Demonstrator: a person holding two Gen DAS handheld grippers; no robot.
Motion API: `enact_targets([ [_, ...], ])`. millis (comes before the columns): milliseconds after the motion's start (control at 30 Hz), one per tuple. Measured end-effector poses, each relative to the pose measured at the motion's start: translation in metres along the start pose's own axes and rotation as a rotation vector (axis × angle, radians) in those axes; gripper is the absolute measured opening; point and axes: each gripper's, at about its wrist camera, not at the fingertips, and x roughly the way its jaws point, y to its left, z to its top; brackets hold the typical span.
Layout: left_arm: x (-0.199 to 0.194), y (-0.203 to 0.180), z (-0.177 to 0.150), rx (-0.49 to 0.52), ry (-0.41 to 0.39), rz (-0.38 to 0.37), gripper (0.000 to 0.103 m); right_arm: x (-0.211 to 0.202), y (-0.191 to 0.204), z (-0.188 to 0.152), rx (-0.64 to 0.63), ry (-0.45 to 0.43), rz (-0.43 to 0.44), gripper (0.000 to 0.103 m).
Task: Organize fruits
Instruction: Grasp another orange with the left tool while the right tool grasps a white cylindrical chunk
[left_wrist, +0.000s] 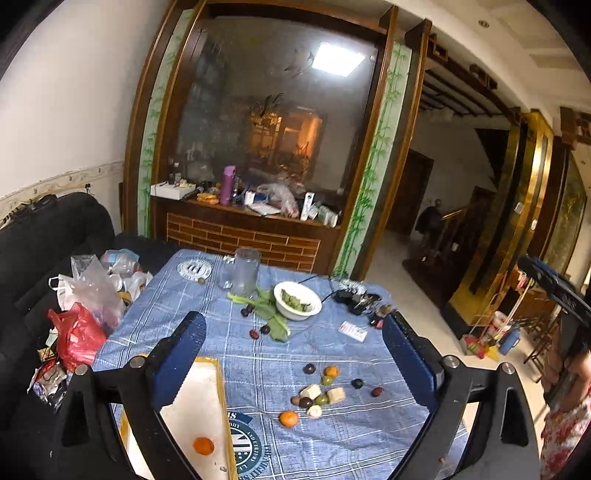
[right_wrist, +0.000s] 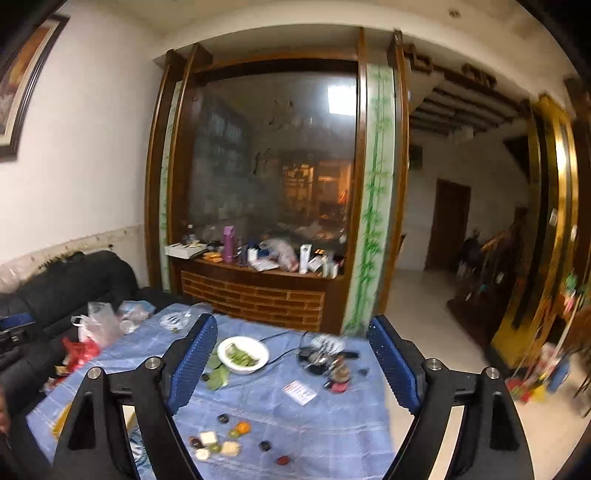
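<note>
**Both tools hanging empty above the fruit**

The left tool (left_wrist: 295, 354) is hovering over the blue-checked surface (left_wrist: 332, 347) with its jaws standing wide apart and nothing between them. The right tool (right_wrist: 291, 362) is likewise spread wide and empty. A cluster of small fruits (left_wrist: 321, 391) is lying loose near the middle of the cloth, with one orange (left_wrist: 288, 418) just nearer. Another orange (left_wrist: 203, 446) is sitting in the yellow-rimmed tray (left_wrist: 221, 391) at near left. A white bowl (left_wrist: 297, 300) of greens is standing farther back.
</note>
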Motion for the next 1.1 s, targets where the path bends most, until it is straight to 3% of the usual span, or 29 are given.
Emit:
enact_targets([
  [167, 0.065, 0.007, -0.059, -0.026, 0.162, -0.033, 0.096, 0.077, 0.007, -0.098, 0.102, 0.209, 0.124, 0.085],
  [267, 0.108, 0.013, -0.102, -0.045, 0.262, -0.024, 0.094, 0.124, 0.016, -0.167, 0.178, 0.363, 0.221, 0.059],
  [300, 0.126, 0.017, -0.119, -0.059, 0.302, -0.025, 0.083, 0.136, 0.018, -0.189, 0.207, 0.412, 0.245, 0.050],
  [400, 0.165, 0.023, -0.150, -0.079, 0.417, -0.021, 0.056, 0.175, 0.031, -0.244, 0.249, 0.523, 0.267, 0.046],
  [467, 0.187, 0.024, -0.171, -0.090, 0.475, -0.035, 0.056, 0.195, 0.043, -0.267, 0.248, 0.556, 0.265, 0.046],
  [667, 0.231, 0.012, -0.202, -0.032, 0.533, -0.013, 0.056, 0.246, 0.052, -0.292, 0.276, 0.569, 0.244, 0.045],
  [967, 0.266, 0.000, -0.223, 0.057, 0.564, -0.001, 0.054, 0.270, 0.066, -0.311, 0.259, 0.591, 0.283, 0.045],
  [1033, 0.269, -0.002, -0.224, 0.075, 0.544, 0.007, 0.051, 0.270, 0.066, -0.312, 0.262, 0.589, 0.285, 0.045],
  [1100, 0.269, -0.006, -0.225, 0.119, 0.526, 0.039, 0.037, 0.271, 0.065, -0.314, 0.268, 0.589, 0.288, 0.045],
])
